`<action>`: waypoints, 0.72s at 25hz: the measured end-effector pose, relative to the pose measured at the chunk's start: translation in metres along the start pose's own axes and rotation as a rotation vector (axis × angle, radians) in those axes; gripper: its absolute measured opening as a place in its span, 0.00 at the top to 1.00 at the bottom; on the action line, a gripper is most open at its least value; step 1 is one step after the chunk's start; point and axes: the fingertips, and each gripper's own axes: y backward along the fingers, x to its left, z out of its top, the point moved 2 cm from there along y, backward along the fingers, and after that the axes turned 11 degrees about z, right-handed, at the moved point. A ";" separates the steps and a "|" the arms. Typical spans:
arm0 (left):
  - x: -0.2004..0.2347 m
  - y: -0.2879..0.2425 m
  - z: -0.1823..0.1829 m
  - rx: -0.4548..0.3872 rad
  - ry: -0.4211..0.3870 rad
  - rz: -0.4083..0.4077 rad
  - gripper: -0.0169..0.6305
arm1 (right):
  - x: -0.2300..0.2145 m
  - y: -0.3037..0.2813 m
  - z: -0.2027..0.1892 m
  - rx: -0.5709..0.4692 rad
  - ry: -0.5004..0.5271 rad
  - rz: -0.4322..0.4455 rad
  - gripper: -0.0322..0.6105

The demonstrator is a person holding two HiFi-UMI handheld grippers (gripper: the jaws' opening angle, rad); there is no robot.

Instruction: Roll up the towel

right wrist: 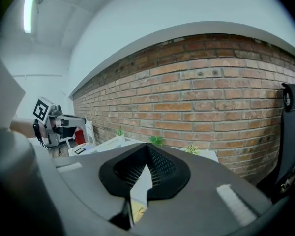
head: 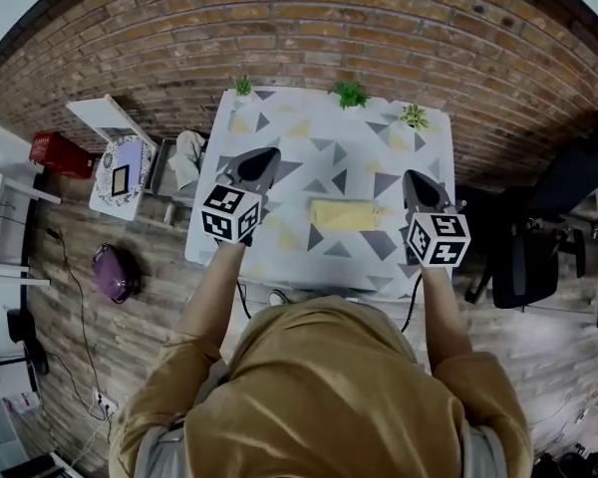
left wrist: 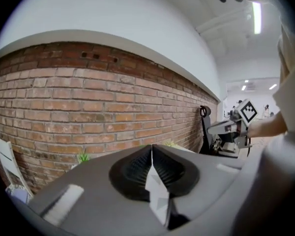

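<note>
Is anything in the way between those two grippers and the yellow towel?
Nothing visible does. The towel lies alone on the table between the left gripper and right gripper, jaws shut and empty; three plants stand at the far edge.

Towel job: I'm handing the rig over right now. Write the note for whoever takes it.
Left gripper: jaws together, nothing between them, held over the table's left side.
Right gripper: jaws together, empty, over the right side.
Towel: yellow, lying mid-table between the grippers, touched by neither.
Done: the towel looks rolled into a short bundle, though it is too small in the head view to be sure.
Left: check that the roll holds; nothing else is obvious.
</note>
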 end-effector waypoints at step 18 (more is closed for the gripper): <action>0.074 0.136 0.128 -0.348 -0.097 0.219 0.87 | 0.020 0.077 0.131 -0.272 0.155 -0.030 0.95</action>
